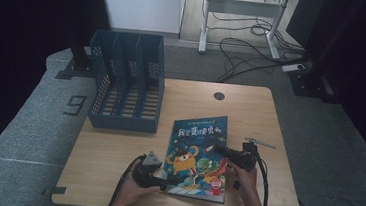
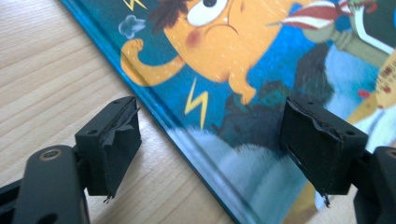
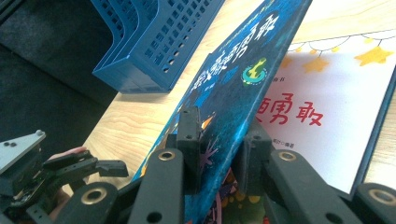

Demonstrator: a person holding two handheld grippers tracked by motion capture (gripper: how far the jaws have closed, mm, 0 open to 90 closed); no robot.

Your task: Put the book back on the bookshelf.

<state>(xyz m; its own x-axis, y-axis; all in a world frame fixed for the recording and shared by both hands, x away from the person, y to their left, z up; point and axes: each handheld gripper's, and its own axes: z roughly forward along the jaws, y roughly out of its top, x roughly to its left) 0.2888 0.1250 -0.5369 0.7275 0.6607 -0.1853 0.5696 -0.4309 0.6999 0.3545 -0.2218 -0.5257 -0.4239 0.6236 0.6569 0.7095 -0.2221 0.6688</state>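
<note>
lying flat on the table (image 1: 116, 152), near its front edge: a picture book (image 1: 197, 157), thin hardcover by the look of it. probably light, stiff boards, glossy so a bit slippery. front cover (image 3: 233, 88) lifted off the white title page (image 3: 336, 116), pinched at its free edge by the right gripper (image 3: 219, 158). left gripper (image 2: 210, 149) spread wide, straddling the book's spine edge, gripping nothing. best grabbed by a board edge or the spine, not the pages. blue file rack (image 1: 126, 80) behind the book, off to its left, well apart. nothing really blocking.

right hand-held gripper (image 3: 219, 154) clamps the lifted book cover (image 3: 233, 88).
</note>
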